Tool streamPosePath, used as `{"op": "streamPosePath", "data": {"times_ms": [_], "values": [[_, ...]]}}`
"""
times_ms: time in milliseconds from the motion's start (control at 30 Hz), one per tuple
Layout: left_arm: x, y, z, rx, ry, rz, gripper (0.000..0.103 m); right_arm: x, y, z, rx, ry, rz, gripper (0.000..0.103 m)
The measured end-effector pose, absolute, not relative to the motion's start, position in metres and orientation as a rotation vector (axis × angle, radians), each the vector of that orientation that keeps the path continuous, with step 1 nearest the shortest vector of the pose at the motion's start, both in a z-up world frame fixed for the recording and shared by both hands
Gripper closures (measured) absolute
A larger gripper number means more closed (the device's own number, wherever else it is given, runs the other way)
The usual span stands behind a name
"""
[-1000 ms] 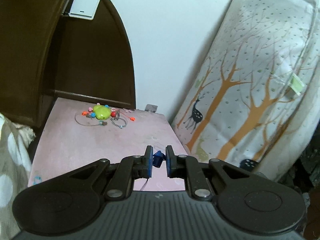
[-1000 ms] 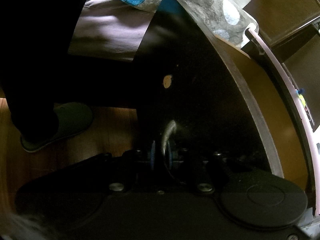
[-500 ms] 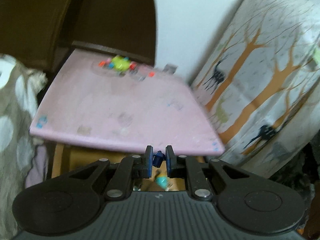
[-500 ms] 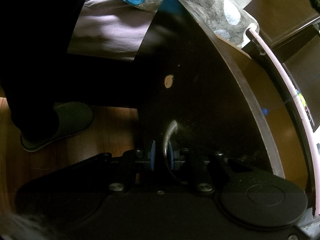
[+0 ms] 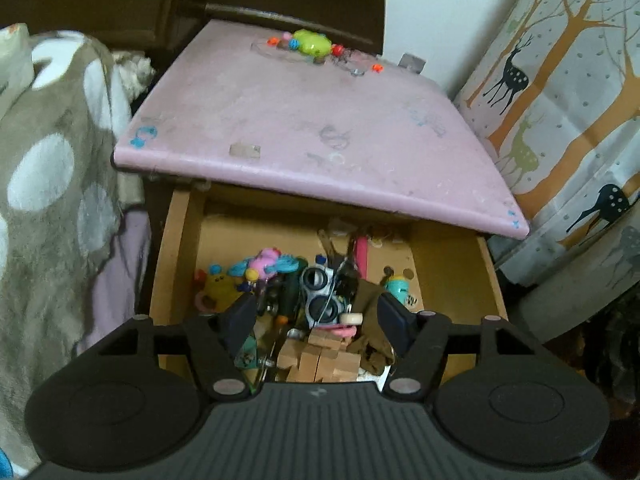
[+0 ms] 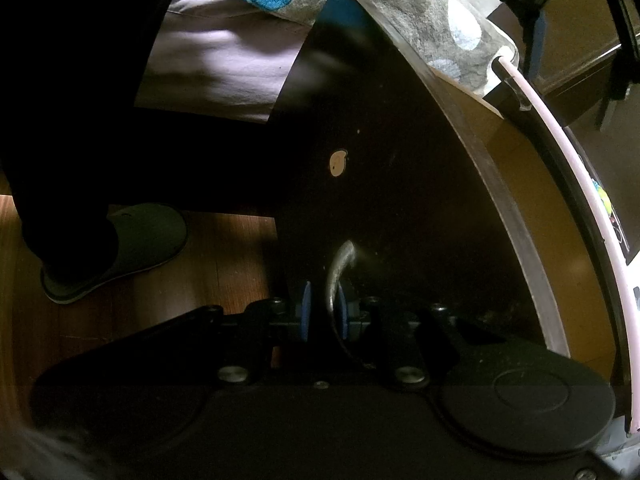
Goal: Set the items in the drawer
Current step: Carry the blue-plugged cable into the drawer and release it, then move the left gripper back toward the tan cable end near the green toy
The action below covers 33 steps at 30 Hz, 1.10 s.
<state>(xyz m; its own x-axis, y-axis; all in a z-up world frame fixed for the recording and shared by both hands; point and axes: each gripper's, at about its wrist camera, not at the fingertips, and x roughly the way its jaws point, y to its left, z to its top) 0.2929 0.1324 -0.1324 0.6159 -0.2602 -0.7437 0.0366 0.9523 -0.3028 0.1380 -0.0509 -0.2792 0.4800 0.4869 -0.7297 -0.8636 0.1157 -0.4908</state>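
Note:
The wooden drawer [image 5: 176, 240] stands pulled out under a pink tabletop [image 5: 320, 112] and holds several toys: wooden blocks [image 5: 320, 356], a grey two-lens toy [image 5: 320, 292], a pink and blue toy [image 5: 266, 262]. My left gripper [image 5: 316, 312] hangs over this pile; its jaws are opening, and no thing is pressed between the pads. It also shows in the right wrist view, the left gripper [image 6: 536, 40] at the top right. My right gripper [image 6: 324, 312] is shut on the drawer's curved metal handle [image 6: 340, 264] on the dark drawer front [image 6: 380, 140].
A green toy with coloured beads [image 5: 312, 42] lies at the back of the pink top. A spotted grey blanket [image 5: 52, 160] hangs at the left, a deer-print cloth [image 5: 560, 100] at the right. A person's slippered foot [image 6: 120, 248] stands on the wooden floor beside the drawer.
My left gripper has sunk from above the pink top to over the open drawer. Its jaws have spread, and the small blue piece they held is gone from between them. The right gripper has not moved.

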Motion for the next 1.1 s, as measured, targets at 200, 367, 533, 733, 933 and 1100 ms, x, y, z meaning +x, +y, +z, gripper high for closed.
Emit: {"op": "streamPosePath", "data": {"times_ms": [200,367,533,733,933,1100], "values": [[0.311,0.118,-0.115,-0.255,0.819,-0.226,0.037,0.138,-0.052,-0.280,-1.040,0.439,1.039,0.088],[0.338,0.114,-0.100,-0.206,0.749,-0.210,0.037,0.139,-0.053,-0.280,-1.036,0.436,1.042,0.088],[0.375,0.109,-0.092,-0.119,0.712,-0.220,0.037,0.139,-0.054,-0.280,-1.034,0.433,1.044,0.088],[0.436,0.099,-0.094,-0.031,0.670,-0.216,0.037,0.138,-0.054,-0.280,-1.031,0.431,1.046,0.088],[0.501,0.092,-0.108,0.006,0.663,-0.211,0.037,0.138,-0.055,-0.280,-1.026,0.426,1.049,0.088],[0.547,0.090,-0.121,0.019,0.676,-0.218,0.037,0.138,-0.056,-0.280,-1.021,0.424,1.050,0.088]]}}
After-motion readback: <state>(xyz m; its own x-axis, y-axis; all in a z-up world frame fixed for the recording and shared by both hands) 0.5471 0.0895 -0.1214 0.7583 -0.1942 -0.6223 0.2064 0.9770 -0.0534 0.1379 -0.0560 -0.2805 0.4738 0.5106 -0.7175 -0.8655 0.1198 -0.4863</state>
